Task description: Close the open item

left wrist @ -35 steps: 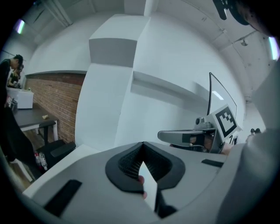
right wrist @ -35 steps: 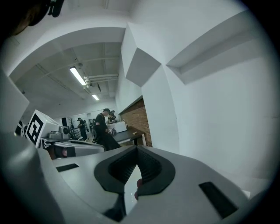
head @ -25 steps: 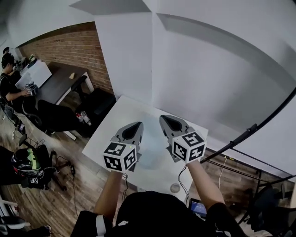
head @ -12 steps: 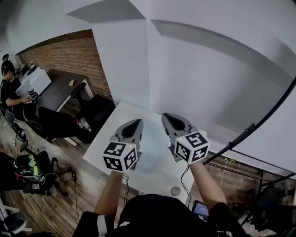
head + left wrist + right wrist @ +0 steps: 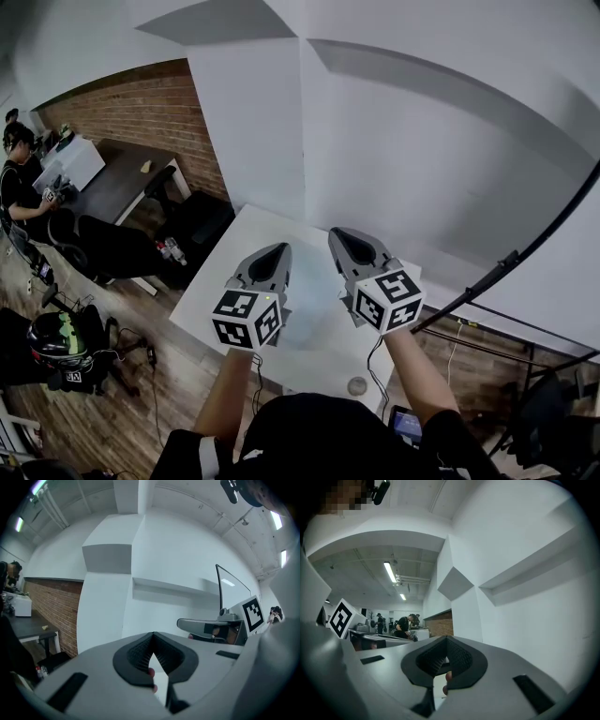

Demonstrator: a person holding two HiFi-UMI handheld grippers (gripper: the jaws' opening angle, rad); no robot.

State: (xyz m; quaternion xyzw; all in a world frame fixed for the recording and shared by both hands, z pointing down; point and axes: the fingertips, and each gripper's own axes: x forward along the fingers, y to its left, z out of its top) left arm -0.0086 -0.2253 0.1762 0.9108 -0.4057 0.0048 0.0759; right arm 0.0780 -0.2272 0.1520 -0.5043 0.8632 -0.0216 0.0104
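My left gripper (image 5: pixel 276 252) and right gripper (image 5: pixel 343 235) hang side by side above a small white table (image 5: pixel 228 265), pointing away from me toward the white wall. Both are shut, with the jaws meeting at the tips and nothing between them. In the left gripper view the closed left gripper (image 5: pixel 153 634) faces the wall, and the right gripper (image 5: pixel 209 626) shows beside it. In the right gripper view the closed right gripper (image 5: pixel 446 639) shows, with the left gripper (image 5: pixel 370 640) at the left. No open item appears in any view.
A small round object (image 5: pixel 356 384) and a cable (image 5: pixel 370 361) lie at the table's near edge. A black chair (image 5: pixel 192 214), a dark desk (image 5: pixel 117 178) with a seated person (image 5: pixel 19 178), and a brick wall (image 5: pixel 141 103) stand to the left. A helmet (image 5: pixel 56 339) lies on the wooden floor.
Both grippers stay shut and have barely moved. The head view has shifted slightly, and the person at the far desk has changed posture.
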